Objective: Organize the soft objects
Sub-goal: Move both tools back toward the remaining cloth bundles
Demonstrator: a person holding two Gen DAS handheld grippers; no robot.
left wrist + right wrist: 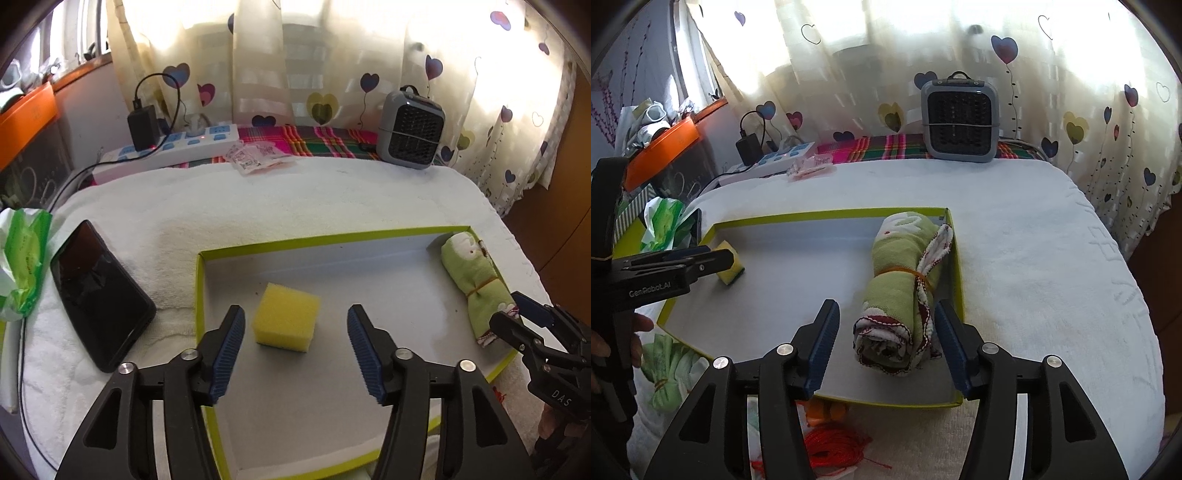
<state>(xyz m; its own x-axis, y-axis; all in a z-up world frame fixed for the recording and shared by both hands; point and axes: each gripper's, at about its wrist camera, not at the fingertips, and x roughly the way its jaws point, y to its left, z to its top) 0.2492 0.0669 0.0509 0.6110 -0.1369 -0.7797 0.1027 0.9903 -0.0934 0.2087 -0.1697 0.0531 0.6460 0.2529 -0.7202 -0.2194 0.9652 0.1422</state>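
Observation:
A shallow box point(200, 295) with a lime-green rim and white floor lies on a white towel-covered table. A yellow sponge point(286, 319) rests on the box floor at its left. My left gripper point(295, 310) stands open astride the sponge, with a gap on each side. A rolled green towel point(897, 291), bound with a rubber band, lies along the box's right wall point(956, 258). My right gripper point(887, 304) is open around the roll's near end; its left pad is clear of the cloth and its right pad is close beside it. Each gripper also shows in the other view, the right gripper point(517, 310) and the left gripper point(713, 256).
A black phone point(99, 295) and a green tissue pack point(22, 258) lie left of the box. A power strip point(177, 144), sachets point(255, 155) and a small grey fan point(412, 131) line the back edge. Red cord point(834, 443) and a green bundle point(670, 373) lie near me.

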